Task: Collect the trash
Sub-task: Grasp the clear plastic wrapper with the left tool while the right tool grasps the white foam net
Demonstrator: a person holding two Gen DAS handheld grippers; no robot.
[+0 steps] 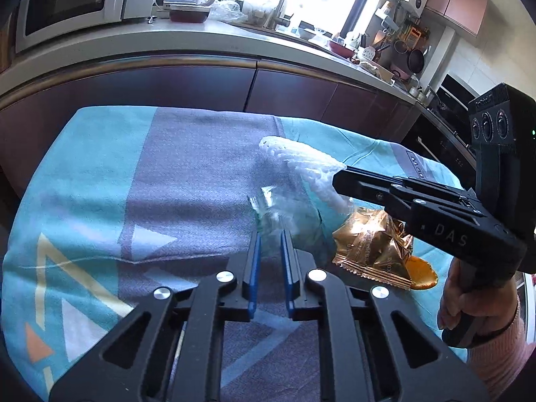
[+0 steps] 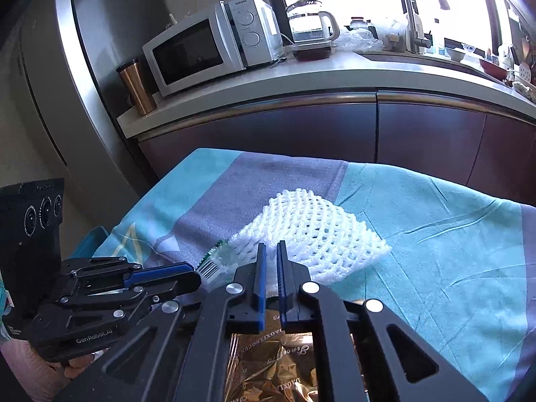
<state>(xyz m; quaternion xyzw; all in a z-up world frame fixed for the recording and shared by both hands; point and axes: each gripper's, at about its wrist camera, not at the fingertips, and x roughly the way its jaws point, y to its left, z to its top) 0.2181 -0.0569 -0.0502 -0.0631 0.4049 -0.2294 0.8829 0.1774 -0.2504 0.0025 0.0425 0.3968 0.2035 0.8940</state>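
On a teal and grey cloth (image 1: 167, 167) lie three pieces of trash. My left gripper (image 1: 270, 239) is shut on a clear plastic wrapper with a green edge (image 1: 284, 211). From the right wrist view, that gripper (image 2: 197, 276) reaches in from the left onto the same wrapper (image 2: 217, 259). My right gripper (image 2: 271, 251) is shut on the near edge of a white foam net (image 2: 318, 231); the left wrist view shows its tip (image 1: 336, 179) at the net (image 1: 301, 157). A crumpled gold wrapper (image 1: 368, 248) lies under the right gripper, partly hidden (image 2: 268, 365).
An orange shiny scrap (image 1: 422, 271) lies by the gold wrapper. A person's hand in a pink sleeve (image 1: 469, 305) holds the right gripper. Behind the cloth run dark cabinet fronts (image 2: 301, 127) under a counter with a microwave (image 2: 201, 50), a glass kettle (image 2: 311, 23) and a copper tumbler (image 2: 135, 87).
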